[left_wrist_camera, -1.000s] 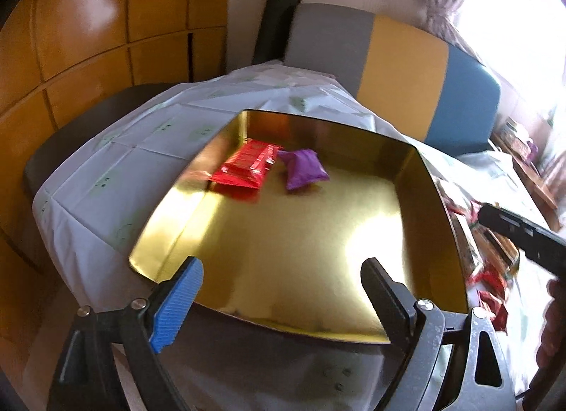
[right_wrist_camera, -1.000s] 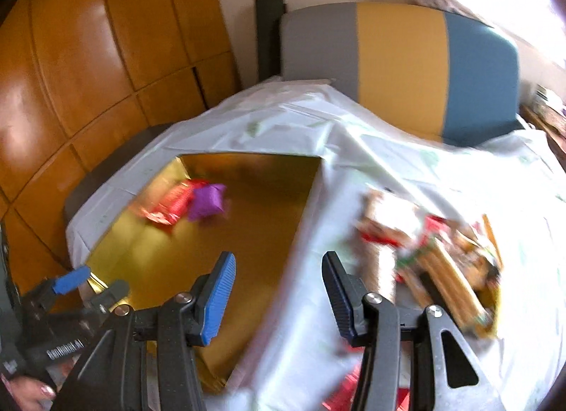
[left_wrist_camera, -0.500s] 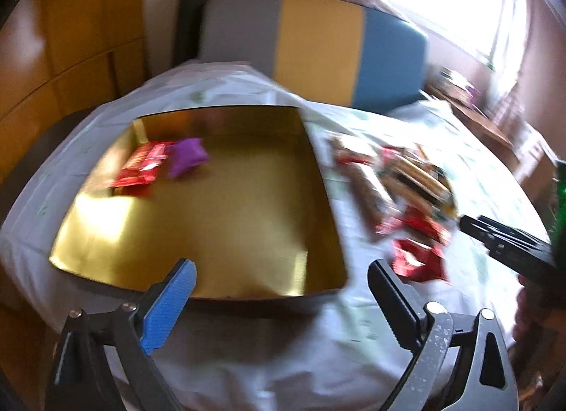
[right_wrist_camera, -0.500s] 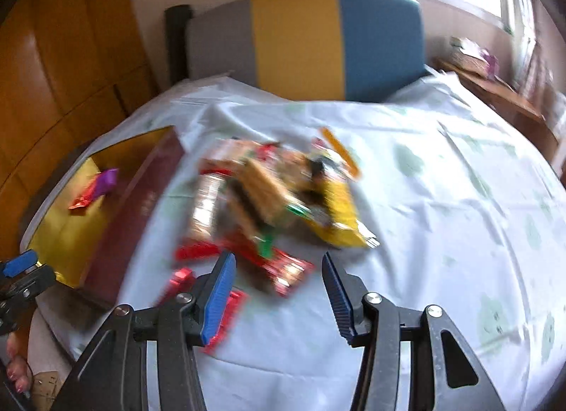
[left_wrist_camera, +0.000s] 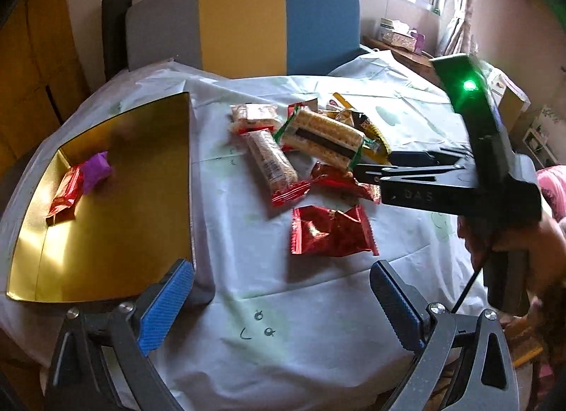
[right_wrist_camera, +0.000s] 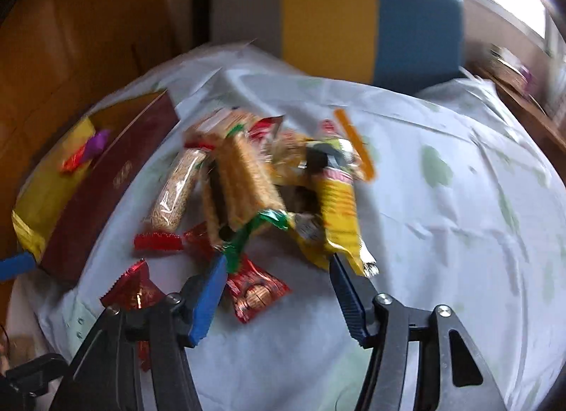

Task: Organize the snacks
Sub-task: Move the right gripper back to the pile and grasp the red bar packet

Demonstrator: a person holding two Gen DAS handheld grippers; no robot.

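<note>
Right tongs (left_wrist_camera: 357, 170) body reads "DAS" — packet print illegible.

My snacks lie heaped on the tabletop: a green-edged cracker pack (left_wrist_camera: 323, 138) atop the pile, a long clear biscuit sleeve (left_wrist_camera: 270, 159) beside it, and red foil packets (left_wrist_camera: 330, 232) nearest me. The gold tray (left_wrist_camera: 116, 234) holds a red packet (left_wrist_camera: 65, 191) touching a purple one (left_wrist_camera: 96, 170).

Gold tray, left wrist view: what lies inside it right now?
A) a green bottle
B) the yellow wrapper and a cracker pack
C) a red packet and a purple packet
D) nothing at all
C: the gold tray holds only a red packet and a purple packet touching it, near its far left corner; the other snacks lie on the tablecloth.
</note>
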